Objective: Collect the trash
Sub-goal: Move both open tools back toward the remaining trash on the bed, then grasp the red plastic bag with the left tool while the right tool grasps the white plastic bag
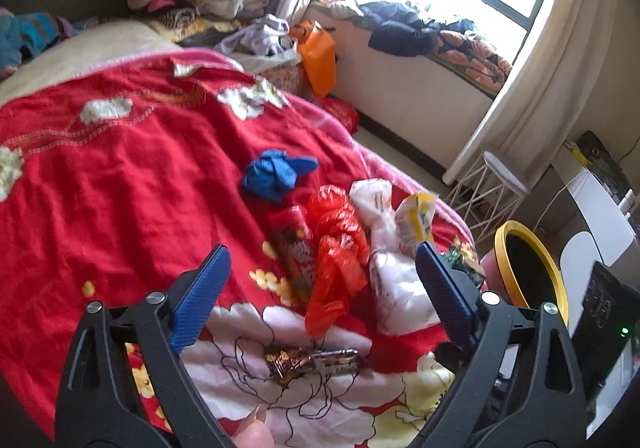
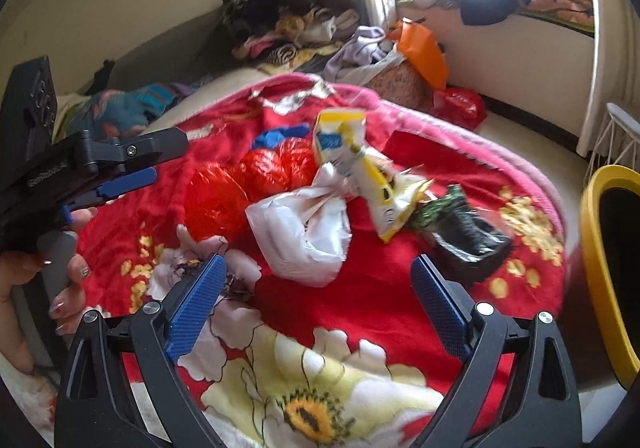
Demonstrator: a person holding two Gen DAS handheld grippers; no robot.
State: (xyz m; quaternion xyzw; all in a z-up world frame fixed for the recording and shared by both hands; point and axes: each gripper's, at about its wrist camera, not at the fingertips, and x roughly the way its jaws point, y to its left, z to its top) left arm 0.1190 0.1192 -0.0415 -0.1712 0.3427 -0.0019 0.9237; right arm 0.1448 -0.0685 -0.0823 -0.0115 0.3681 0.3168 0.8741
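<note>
Left wrist view: left hand-held gripper (image 1: 322, 272) wide, empty, over bed (image 1: 120, 168); wrapper (image 1: 312, 362) just below, long axis crosswise, red bag (image 1: 336, 248) ahead. Right wrist view: right hand-held gripper (image 2: 316, 288) wide, empty; white bag (image 2: 304, 236) nearest; bin (image 2: 600, 268) rightward; wrapper mostly hidden.

Yellow-and-white crumpled paper carton (image 2: 352, 164): blue panel with printing, ahead of the right claw (image 2: 316, 288); too blurred to read.
White crumpled plastic bag (image 1: 390, 260): brownish print lines, between the left claw's (image 1: 322, 272) fingertips and beyond; unreadable.
Dark shiny foil wrapper (image 1: 312, 362): pattern only, no legible words.
Black claw body at left (image 2: 44, 172): raised lettering, illegible.
</note>
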